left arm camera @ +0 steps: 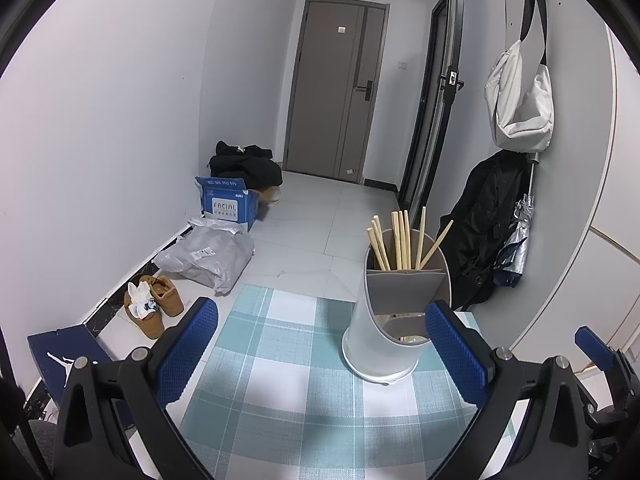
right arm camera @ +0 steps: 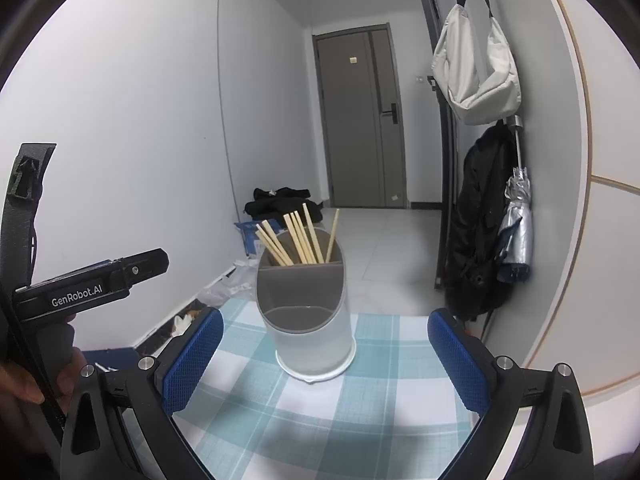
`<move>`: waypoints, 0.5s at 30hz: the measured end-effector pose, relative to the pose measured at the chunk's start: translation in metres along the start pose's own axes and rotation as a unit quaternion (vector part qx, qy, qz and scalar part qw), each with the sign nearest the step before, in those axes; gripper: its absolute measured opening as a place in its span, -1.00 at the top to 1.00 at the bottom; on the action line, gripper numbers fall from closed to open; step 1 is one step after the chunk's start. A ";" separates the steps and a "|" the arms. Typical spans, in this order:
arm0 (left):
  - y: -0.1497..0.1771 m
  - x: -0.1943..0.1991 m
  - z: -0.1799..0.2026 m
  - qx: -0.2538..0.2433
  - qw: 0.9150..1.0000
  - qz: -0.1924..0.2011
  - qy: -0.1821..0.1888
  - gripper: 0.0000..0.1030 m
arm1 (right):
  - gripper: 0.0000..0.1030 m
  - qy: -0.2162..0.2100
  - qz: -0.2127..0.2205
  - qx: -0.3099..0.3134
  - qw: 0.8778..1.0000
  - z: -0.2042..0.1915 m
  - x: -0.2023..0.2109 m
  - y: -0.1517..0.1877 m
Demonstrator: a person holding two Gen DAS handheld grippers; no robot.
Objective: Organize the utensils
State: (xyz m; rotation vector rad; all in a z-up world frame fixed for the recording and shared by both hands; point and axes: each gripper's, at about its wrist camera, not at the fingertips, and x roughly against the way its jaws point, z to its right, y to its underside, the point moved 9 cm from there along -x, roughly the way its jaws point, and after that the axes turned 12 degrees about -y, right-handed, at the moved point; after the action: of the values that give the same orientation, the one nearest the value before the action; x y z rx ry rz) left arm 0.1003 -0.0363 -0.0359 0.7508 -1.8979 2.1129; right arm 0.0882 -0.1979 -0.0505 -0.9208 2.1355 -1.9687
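The white cylindrical plastic utensil holder (right arm camera: 311, 320) sat on the teal-and-white checked tablecloth (right arm camera: 288, 412), pale wooden chopsticks (right arm camera: 298, 240) in its back compartment; right gripper (right arm camera: 324, 360) was spread wide just before it, empty; left gripper (left arm camera: 320, 352) likewise, holder (left arm camera: 390, 320) toward its right finger.

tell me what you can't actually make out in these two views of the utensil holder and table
- Lower ends of the chopsticks: both views, hidden by the divider of the utensil holder.
- Floor of the holder's front compartment: left wrist view, cut by its rim and the left gripper finger.
- Near part of the checked tablecloth: both views, cut off by the edge and the right gripper.
- Small print on the blue box: too small.
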 end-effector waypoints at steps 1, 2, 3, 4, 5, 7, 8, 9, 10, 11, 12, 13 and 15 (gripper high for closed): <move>0.000 0.001 0.000 -0.001 1.000 0.002 0.000 -0.97 | -1.00 0.000 0.000 0.000 1.000 0.000 0.000 0.000; 0.000 0.002 0.000 -0.003 1.000 0.005 -0.001 -0.97 | -1.00 0.000 0.001 0.000 1.000 0.000 0.000 0.000; -0.001 0.001 0.000 -0.005 1.000 0.005 -0.002 -0.97 | -1.00 0.000 0.001 0.000 1.000 0.000 0.001 0.000; -0.001 0.001 0.000 -0.004 1.000 0.005 -0.002 -0.97 | -1.00 0.001 0.001 0.000 1.000 0.000 0.001 0.000; -0.001 0.001 -0.001 -0.002 1.000 0.006 -0.003 -0.97 | -1.00 0.001 0.001 0.000 1.000 0.001 0.002 0.000; -0.001 0.000 -0.001 0.001 1.000 0.005 -0.006 -0.97 | -1.00 0.001 0.002 -0.001 1.000 0.001 0.002 0.000; -0.001 -0.001 -0.002 0.004 1.000 0.003 -0.006 -0.97 | -1.00 0.002 0.003 -0.001 1.000 0.001 0.003 0.000; 0.000 -0.002 -0.002 0.006 1.000 0.001 -0.004 -0.97 | -1.00 0.003 0.003 -0.002 1.000 0.000 0.003 0.000; 0.000 -0.003 -0.002 0.007 1.000 0.000 -0.004 -0.97 | -1.00 0.003 0.003 -0.001 1.000 0.000 0.003 0.000; 0.000 -0.004 -0.002 0.006 1.000 0.001 -0.005 -0.97 | -1.00 0.003 0.003 0.000 1.000 0.000 0.003 0.000; 0.000 -0.004 -0.003 0.006 1.000 0.003 -0.006 -0.97 | -1.00 0.004 0.002 0.000 1.000 0.000 0.003 0.000; 0.000 -0.004 -0.002 0.004 1.000 0.005 -0.007 -0.97 | -1.00 0.003 0.002 0.000 1.000 -0.001 0.004 0.000; 0.000 -0.003 -0.001 0.000 1.000 0.007 -0.009 -0.97 | -1.00 -0.004 -0.002 -0.002 1.000 -0.001 0.003 0.000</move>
State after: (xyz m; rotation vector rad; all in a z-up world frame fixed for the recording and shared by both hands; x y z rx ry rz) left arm 0.1026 -0.0345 -0.0376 0.7594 -1.9180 2.1219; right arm 0.0853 -0.1979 -0.0498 -0.9326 2.1364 -1.9596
